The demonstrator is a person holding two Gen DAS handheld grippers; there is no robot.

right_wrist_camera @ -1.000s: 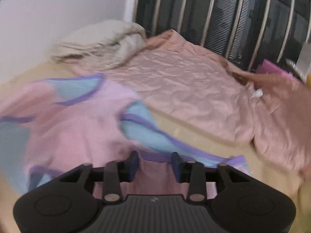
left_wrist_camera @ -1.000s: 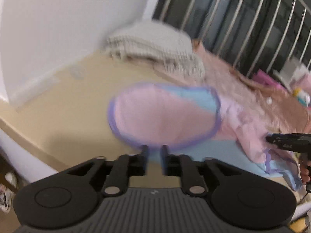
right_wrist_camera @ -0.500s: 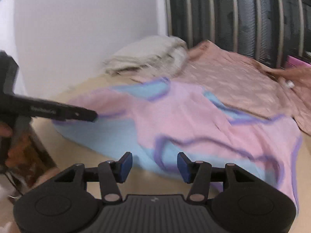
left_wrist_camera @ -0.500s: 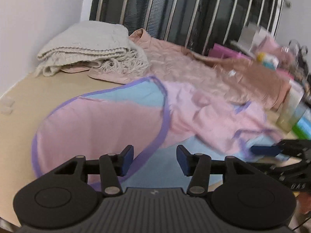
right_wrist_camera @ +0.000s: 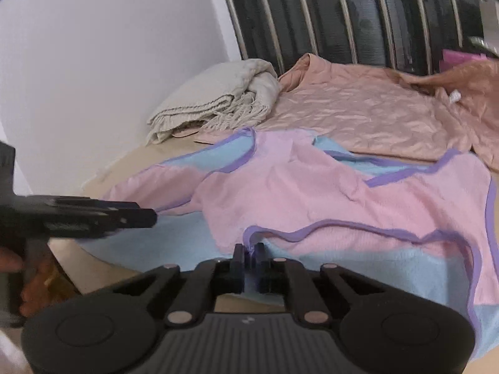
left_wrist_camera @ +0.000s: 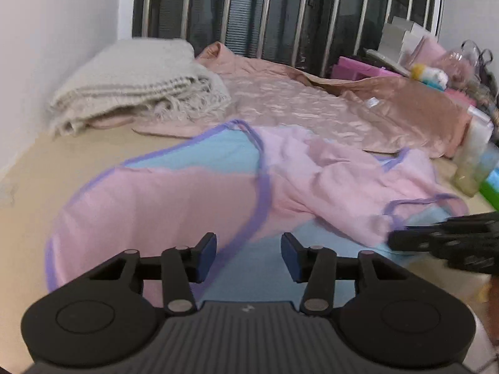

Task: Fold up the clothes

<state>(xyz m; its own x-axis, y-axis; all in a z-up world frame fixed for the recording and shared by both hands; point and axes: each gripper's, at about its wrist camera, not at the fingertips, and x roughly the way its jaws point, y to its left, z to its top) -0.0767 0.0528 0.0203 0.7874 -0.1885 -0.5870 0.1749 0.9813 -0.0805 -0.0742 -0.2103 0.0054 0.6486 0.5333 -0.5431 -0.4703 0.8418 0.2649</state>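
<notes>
Garment point(left_wrist_camera: 193, 199) pink, light blue, purple trim; blanket point(left_wrist_camera: 134, 84) cream.

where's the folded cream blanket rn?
The cream blanket lies at the far left in both views, against the white wall near the barred headboard, its fringe overlapping the peach satin sheet, beyond the pink-and-blue garment.
</notes>
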